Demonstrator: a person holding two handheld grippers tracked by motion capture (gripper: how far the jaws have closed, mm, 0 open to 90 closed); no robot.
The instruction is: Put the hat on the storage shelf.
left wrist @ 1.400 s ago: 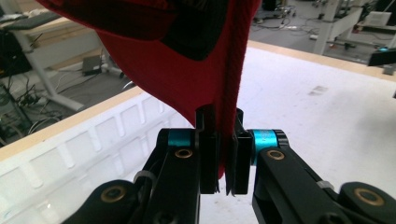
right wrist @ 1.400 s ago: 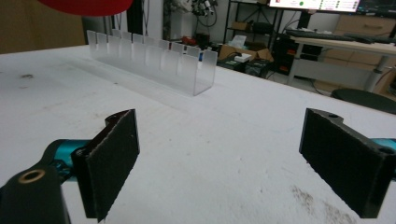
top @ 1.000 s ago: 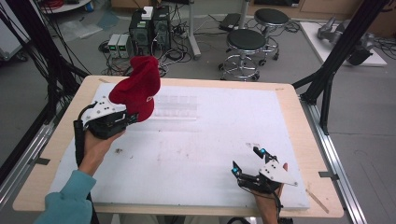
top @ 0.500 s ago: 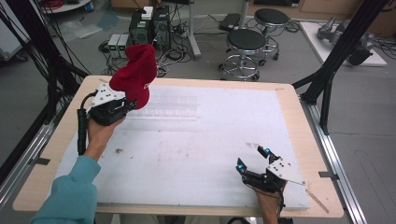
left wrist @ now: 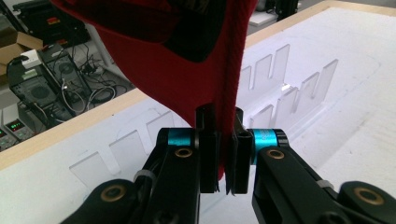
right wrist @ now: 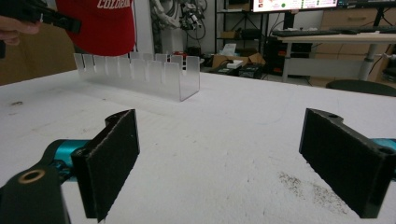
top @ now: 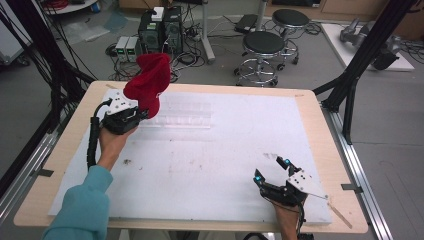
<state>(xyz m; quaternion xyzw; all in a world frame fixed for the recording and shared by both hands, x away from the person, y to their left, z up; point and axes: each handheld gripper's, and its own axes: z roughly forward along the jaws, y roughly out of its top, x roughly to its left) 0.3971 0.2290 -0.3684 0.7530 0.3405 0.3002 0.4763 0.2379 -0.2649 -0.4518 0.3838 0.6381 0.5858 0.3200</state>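
Note:
A red cap (top: 149, 82) hangs above the far left of the white table mat (top: 225, 160), and my left gripper (top: 142, 115) is shut on its edge. In the left gripper view the red cap fabric (left wrist: 187, 65) runs down between the two black jaws, where my left gripper (left wrist: 224, 154) pinches it. Just beyond stands a clear slotted acrylic rack (top: 175, 116), also seen as the clear rack (left wrist: 280, 98) and the clear rack (right wrist: 140, 72). My right gripper (top: 272, 170) rests low near the front right of the mat, open with nothing between its pads (right wrist: 112, 158). The red cap (right wrist: 100, 25) carries white lettering.
The wooden table edge (top: 65, 150) frames the mat. Black frame posts (top: 350, 85) rise at the right and left sides. Two stools (top: 265, 45) and computer cases (top: 160, 30) stand on the floor beyond the table. Dark specks (right wrist: 303, 186) lie on the mat by my right gripper.
My left gripper has carried the red cap farther away and a little left, toward the rack's left end. The right gripper has drifted slightly toward the front right.

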